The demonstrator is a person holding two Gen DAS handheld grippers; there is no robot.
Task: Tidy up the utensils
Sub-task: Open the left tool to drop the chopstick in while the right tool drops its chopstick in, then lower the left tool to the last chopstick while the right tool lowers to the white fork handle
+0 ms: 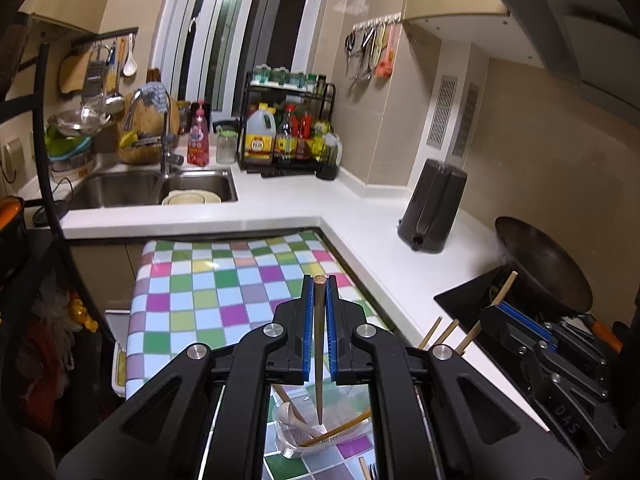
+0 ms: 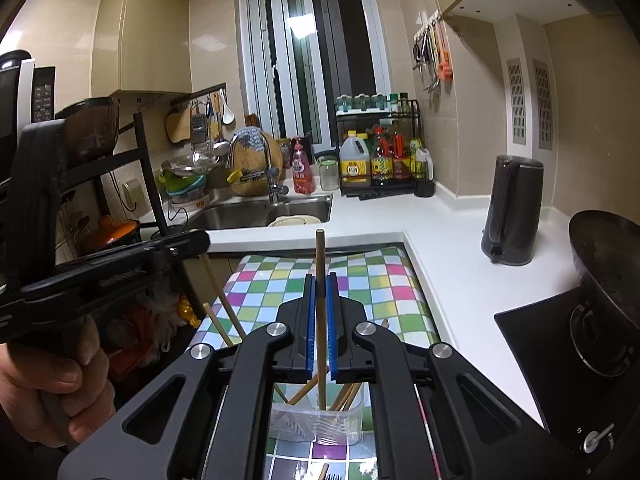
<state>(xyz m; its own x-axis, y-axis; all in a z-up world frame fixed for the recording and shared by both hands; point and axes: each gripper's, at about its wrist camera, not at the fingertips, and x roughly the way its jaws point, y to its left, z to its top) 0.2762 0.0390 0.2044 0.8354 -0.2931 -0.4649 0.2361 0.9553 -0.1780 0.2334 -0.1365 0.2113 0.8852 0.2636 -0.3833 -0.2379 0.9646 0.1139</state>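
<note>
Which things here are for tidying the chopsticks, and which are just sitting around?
For the job:
left gripper, shut on a dark chopstick
right gripper, shut on a light chopstick
clear container
white spoon

Just sitting around:
black kettle
wok
sink
oil jug

Black kettle and wok on white counter

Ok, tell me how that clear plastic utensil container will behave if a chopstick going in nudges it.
The clear container looks thin-walled and light, so it would probably slide on the glossy checkered cloth. Several chopsticks lean against its rim, so weight sits high and it may tip. The chopstick in the right gripper looks stiff, so it would pass any push straight on.
</note>
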